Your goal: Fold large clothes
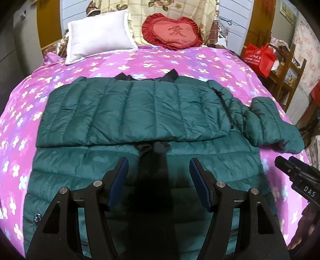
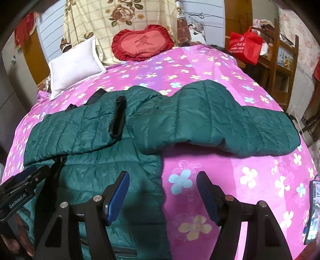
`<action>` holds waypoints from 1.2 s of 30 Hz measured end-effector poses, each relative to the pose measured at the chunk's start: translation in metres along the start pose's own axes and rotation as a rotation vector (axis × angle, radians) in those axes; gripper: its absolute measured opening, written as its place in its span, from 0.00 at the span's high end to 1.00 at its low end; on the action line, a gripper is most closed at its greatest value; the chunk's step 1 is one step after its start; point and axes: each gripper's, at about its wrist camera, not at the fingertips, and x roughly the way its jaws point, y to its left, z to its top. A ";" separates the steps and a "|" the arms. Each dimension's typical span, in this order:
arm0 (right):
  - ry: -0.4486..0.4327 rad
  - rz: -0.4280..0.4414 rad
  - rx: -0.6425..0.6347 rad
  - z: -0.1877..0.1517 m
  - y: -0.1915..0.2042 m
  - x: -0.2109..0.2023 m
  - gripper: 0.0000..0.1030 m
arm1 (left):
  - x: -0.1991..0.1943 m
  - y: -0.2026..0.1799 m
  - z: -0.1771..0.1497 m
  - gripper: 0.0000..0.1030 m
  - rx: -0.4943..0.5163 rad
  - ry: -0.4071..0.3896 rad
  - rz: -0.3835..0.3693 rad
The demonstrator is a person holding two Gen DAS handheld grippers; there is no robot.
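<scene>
My left gripper (image 1: 159, 176): blue-padded fingers (image 1: 122, 180) spread wide, nothing between them, hovering over the near half of the dark green quilted puffer jacket (image 1: 130, 112). My right gripper (image 2: 163, 192): also spread, empty, left pad over the jacket's near right edge, right pad over bare bedding. Right gripper's black body shows at the left view's right edge (image 1: 298, 180), clear of the jacket. Jacket lies flat on the pink floral-print bedspread (image 1: 180, 62), roughly centred, far half folded across so a horizontal fold edge runs mid-jacket. Dark collar (image 1: 148, 77) pokes out along the far edge. Black zipper strip (image 1: 226, 110) runs down near the right end of the folded panel. One sleeve (image 2: 230, 118) sticks out to the right, flat on the bedspread, cuff toward the bed's right edge. A dark lining patch (image 1: 152, 149) shows just below the fold line, between my left fingers. Farther out: white rectangular pillow (image 1: 98, 42) at the head left, red heart-shaped frilled cushion (image 1: 174, 33) beside it against a cream rose-print cloth (image 2: 120, 18). Red shopping bag (image 1: 260, 58) on wooden furniture off the right side of the bed.
</scene>
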 end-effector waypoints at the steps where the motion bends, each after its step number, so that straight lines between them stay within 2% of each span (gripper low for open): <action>1: -0.001 0.001 -0.002 0.000 0.001 0.000 0.35 | 0.000 0.002 -0.001 0.39 0.000 -0.001 0.006; 12: -0.014 -0.026 -0.011 -0.002 0.003 0.001 0.34 | -0.006 0.032 -0.008 0.39 -0.103 -0.034 0.022; 19: -0.025 -0.041 -0.003 0.001 -0.004 0.000 0.34 | -0.004 0.042 -0.013 0.39 -0.146 -0.015 0.014; 36: -0.041 -0.075 0.020 0.010 -0.026 -0.001 0.33 | -0.003 0.024 -0.015 0.39 -0.111 0.001 -0.030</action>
